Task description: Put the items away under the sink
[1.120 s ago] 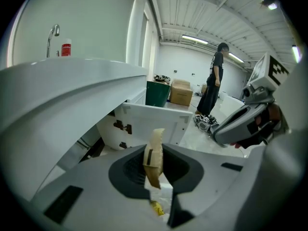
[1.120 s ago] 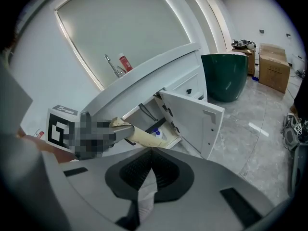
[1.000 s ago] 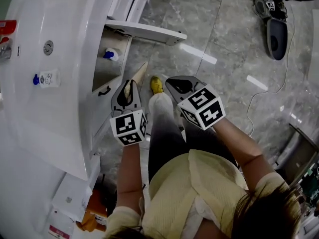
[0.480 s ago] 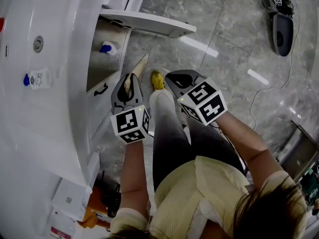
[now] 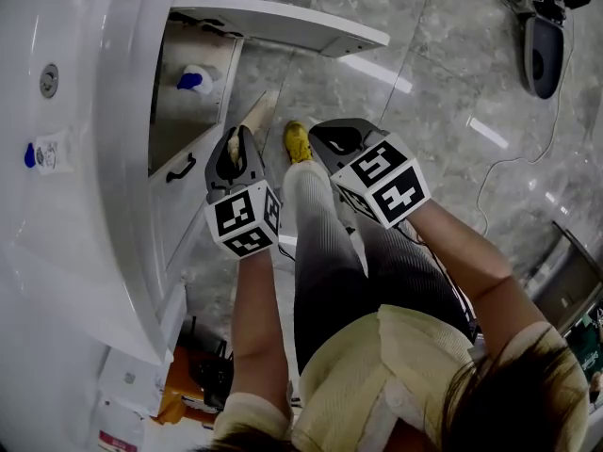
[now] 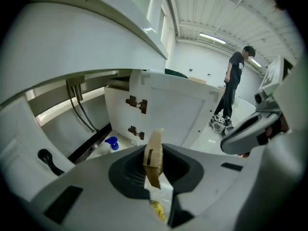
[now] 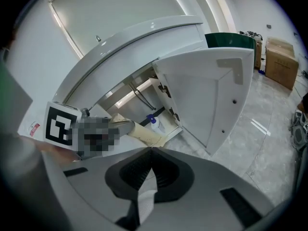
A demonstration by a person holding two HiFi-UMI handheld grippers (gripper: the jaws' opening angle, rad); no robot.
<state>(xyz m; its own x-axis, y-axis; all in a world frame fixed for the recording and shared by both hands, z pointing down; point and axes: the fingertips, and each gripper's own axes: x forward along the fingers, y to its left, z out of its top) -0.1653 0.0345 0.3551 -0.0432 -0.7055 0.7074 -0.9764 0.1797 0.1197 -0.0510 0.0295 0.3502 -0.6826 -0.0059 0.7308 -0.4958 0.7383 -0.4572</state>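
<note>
My left gripper (image 5: 236, 142) is shut on a flat tan paper package (image 5: 260, 113), which sticks out past the jaws toward the open cabinet under the sink (image 5: 179, 111). In the left gripper view the package (image 6: 154, 160) stands upright between the pads. My right gripper (image 5: 336, 141) hangs beside it, to the right, over the person's leg. Its jaws (image 7: 151, 149) meet with nothing between them. A white spray bottle with a blue cap (image 5: 194, 80) stands inside the cabinet, also visible in both gripper views (image 6: 111, 144) (image 7: 153, 122).
The white cabinet door (image 5: 283, 28) swings out over the grey marble floor. A black handle (image 5: 180, 169) sits on the shut door to the left. A blue-capped bottle (image 5: 45, 154) lies on the sink top. Another person (image 6: 235, 84) stands far off.
Both grippers have sunk lower in front of the cabinet, and the opening now shows higher and wider in the head view. The package stays in the left jaws.
</note>
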